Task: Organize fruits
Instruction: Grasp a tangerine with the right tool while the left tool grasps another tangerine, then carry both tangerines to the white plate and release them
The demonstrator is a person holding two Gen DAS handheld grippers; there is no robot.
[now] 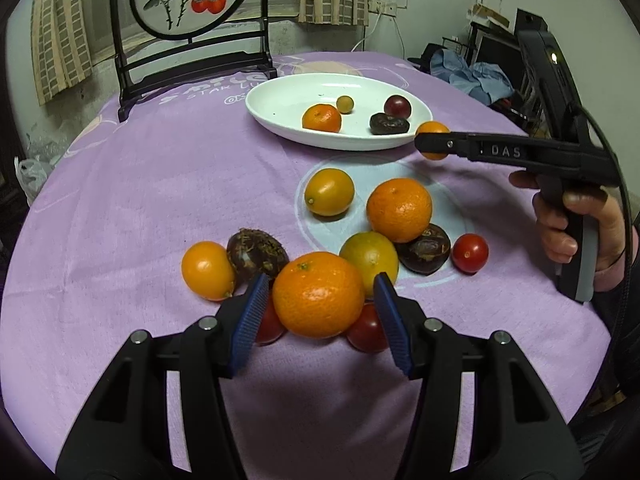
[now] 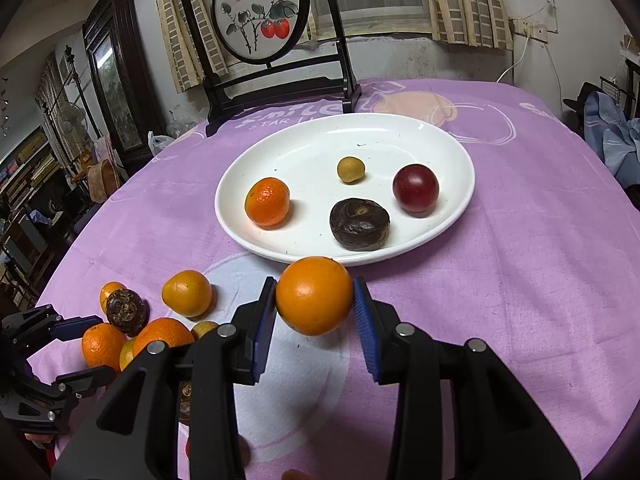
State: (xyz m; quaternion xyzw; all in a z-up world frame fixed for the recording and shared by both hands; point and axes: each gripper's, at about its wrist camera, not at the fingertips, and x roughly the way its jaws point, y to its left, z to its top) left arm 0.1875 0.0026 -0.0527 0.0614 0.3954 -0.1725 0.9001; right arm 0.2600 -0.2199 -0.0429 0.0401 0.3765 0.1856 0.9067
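We find white plate (image 2: pixel 448 148) holding mandarin (image 2: pixel 267 201), longan (image 2: pixel 351 169), plum (image 2: pixel 415 188), dark chestnut (image 2: pixel 359 224), right claw (image 2: pixel 315 304) clenched on orange (image 2: pixel 314 295), left claw (image 1: pixel 320 300) released around mandarin on desk (image 1: pixel 318 294), cherry tomato (image 1: pixel 470 253) seen only by left view.

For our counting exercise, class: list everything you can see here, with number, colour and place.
cloth: one, purple, under plate
plate: one, white, on cloth
screen: one, black-framed, behind plate
plate fruit: four, orange, olive, dark red, brown, in plate
oranges: two, orange, on cloth
kumquats: three, yellow, on cloth
chestnuts: two, brown, on cloth
tomatoes: three, red, on cloth
held fruit: one, orange, in right jaws
left gripper: one, black, open, astride an orange
right gripper: one, black, shut
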